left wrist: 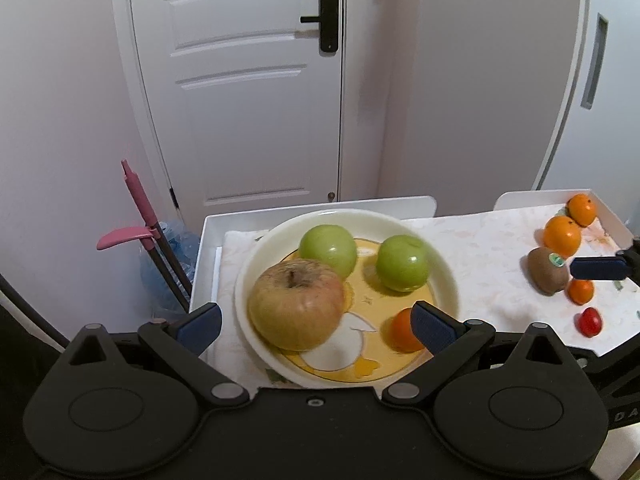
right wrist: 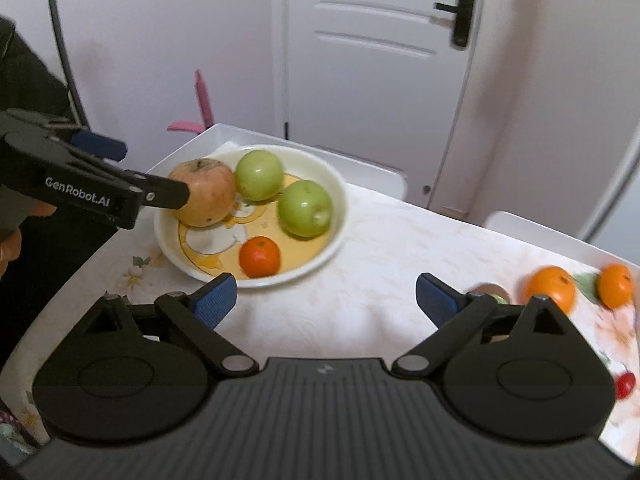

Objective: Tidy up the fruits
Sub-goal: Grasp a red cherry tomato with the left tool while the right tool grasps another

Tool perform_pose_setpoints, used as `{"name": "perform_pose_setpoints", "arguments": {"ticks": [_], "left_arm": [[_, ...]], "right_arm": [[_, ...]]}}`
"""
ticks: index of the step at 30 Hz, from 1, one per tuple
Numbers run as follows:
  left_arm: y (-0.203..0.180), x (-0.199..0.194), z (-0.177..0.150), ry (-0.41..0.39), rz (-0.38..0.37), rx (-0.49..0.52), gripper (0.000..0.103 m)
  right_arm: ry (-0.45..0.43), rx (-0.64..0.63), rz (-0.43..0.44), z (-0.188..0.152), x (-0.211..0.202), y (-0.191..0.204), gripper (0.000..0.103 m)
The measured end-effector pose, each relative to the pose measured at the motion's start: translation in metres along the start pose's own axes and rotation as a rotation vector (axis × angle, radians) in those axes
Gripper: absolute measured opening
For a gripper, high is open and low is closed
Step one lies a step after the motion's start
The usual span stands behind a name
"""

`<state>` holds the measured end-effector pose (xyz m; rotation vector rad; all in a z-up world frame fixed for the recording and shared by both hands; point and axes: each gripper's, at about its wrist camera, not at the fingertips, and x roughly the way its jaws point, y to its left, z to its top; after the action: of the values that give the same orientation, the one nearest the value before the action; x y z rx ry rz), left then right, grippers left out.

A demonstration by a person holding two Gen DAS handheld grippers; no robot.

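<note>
We hold both grippers spread and empty. The left gripper (left wrist: pixel 316 326) hangs over the plate (left wrist: pixel 256 264); right of the plate lies the kiwi (left wrist: pixel 547 270), long axis slanted, nearer our right gripper (right wrist: pixel 326 302).

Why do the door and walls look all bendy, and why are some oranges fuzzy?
Left wrist view: the fisheye lens bows the door and walls; the green apples show bright glare spots. Right wrist view: the oranges at the right edge smear with motion blur, while the plate stays fairly sharp.
</note>
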<state>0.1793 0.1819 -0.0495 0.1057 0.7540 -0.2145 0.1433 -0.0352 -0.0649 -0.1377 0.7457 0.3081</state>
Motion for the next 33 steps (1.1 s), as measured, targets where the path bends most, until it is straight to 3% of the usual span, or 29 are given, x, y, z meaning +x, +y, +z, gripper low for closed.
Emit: {"name": "perform_pose_setpoints", "arguments": {"ticks": [11, 18, 26, 33], "left_arm": [[-0.056, -0.041, -0.009, -0.032, 0.049, 0.007, 0.103], [-0.105, -0.053, -0.018, -0.037, 0.041, -0.013, 0.103], [-0.168, -0.051, -0.022, -0.044, 0.03, -0.032, 0.103], [-0.228, -0.026, -0.027, -0.032, -0.006, -0.025, 0.101]], "right_arm": [[0.005, 0.114, -0.046, -0.033, -0.058, -0.061, 0.103], [-0.001, 0.11, -0.084, -0.054, -0.083, -0.109, 0.103], [0.004, 0.149, -0.125, -0.078, -0.099, -0.175, 0.103], [0.009, 0.189, -0.169, -0.099, -0.093, -0.222, 0.103]]}}
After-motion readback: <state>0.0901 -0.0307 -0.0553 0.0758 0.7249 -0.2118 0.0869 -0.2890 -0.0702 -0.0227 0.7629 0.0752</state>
